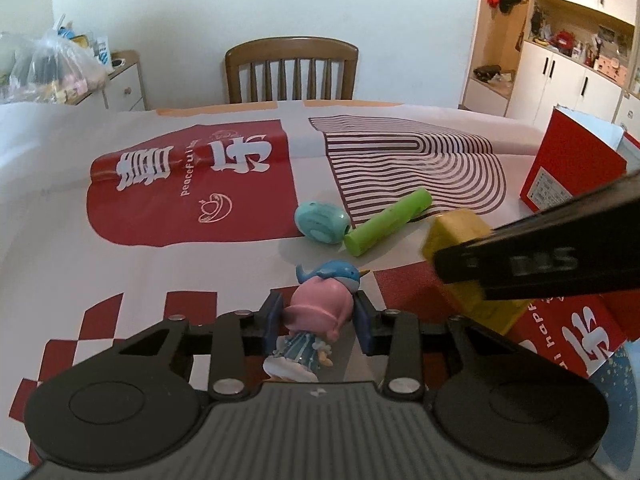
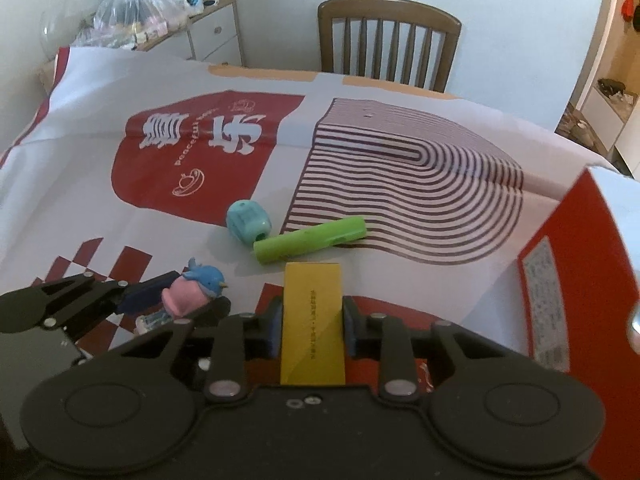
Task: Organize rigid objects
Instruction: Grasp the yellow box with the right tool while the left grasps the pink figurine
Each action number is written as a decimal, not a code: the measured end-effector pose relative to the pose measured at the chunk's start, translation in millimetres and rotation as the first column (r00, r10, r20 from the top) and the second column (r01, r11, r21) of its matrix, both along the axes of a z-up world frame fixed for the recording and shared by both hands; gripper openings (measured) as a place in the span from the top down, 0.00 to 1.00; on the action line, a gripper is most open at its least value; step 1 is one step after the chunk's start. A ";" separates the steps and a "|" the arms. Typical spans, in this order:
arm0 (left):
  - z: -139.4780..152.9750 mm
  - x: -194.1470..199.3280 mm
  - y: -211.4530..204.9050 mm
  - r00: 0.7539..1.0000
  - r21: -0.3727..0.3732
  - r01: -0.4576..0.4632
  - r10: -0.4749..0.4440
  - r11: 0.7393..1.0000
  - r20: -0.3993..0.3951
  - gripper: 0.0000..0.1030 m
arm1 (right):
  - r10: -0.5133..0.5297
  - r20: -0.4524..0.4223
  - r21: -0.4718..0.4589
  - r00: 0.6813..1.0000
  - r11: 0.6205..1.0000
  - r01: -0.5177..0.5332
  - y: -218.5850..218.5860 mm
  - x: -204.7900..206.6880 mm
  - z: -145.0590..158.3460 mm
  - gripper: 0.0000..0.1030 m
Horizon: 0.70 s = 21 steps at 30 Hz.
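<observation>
My left gripper (image 1: 318, 309) is shut on a small figurine (image 1: 320, 298) with pink hair and a blue bird on its head, its blue pads pressing both sides of the head. In the right wrist view the same figurine (image 2: 188, 296) sits in the left gripper (image 2: 182, 303) at the lower left. My right gripper (image 2: 311, 322) is shut on a flat yellow block (image 2: 312, 332), held lengthwise between its pads. From the left wrist view that yellow block (image 1: 456, 232) shows at the right, partly hidden by a black finger (image 1: 508, 262) of the right gripper.
A green cylinder (image 2: 310, 240) and a teal rounded object (image 2: 248, 222) lie side by side on the red-and-white printed table cover (image 2: 200, 152). A red open box (image 2: 580, 280) stands at the right. A wooden chair (image 2: 388, 36) is behind the far edge.
</observation>
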<state>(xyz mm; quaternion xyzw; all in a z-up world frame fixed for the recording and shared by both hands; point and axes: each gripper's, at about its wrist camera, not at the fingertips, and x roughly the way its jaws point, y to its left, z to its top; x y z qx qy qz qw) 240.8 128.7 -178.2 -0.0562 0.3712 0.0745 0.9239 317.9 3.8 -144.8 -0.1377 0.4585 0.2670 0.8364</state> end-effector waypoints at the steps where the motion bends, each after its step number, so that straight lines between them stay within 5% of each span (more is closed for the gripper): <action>1: 1.6 -0.7 1.5 1.000 -0.010 -0.007 0.007 1.000 -0.002 0.65 | -0.003 0.002 0.006 1.000 1.000 0.003 -3.6 -1.6 2.6 0.73; 13: 47.9 -18.4 5.0 0.997 -0.103 -0.068 0.070 0.992 0.022 0.65 | -0.019 0.025 0.097 1.000 0.995 0.017 -48.1 -26.0 47.9 0.73; 21: 87.0 -32.8 -22.1 0.998 -0.107 -0.026 0.032 0.994 0.058 0.65 | 0.009 0.078 0.140 0.997 0.990 -0.020 -76.2 -45.1 90.4 0.73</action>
